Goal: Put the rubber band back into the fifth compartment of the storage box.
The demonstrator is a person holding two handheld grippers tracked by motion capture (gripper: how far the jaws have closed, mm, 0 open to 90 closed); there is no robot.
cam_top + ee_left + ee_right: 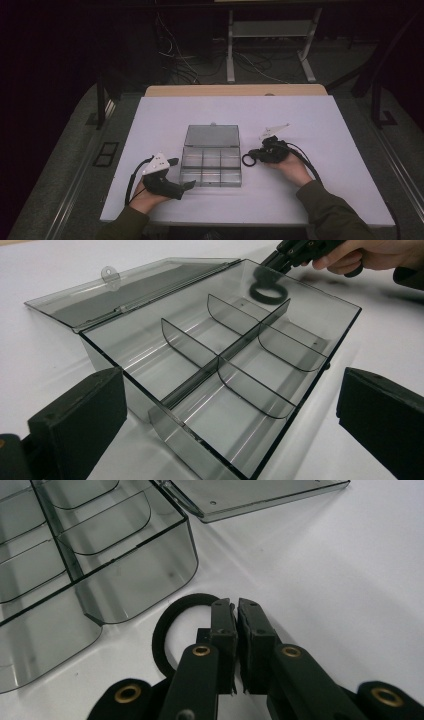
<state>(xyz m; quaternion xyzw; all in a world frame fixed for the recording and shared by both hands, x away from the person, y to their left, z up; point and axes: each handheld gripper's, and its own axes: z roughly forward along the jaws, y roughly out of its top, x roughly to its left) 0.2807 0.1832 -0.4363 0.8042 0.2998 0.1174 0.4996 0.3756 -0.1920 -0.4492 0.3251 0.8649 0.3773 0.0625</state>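
Right beside the smoky clear plastic box (pixel 211 156), a flat black ring (pixel 172 625) is pinched at its rim by the right tool (pixel 235 607), low over the matte white tabletop (pixel 320 125). Curved dividers split the box, its lid laid open. The left tool (pixel 182 173) is held wide open, nothing gripped.

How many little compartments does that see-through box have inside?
6, in two rows of three inside the clear box: three along the side by its open lid, three along the near side. All look empty.
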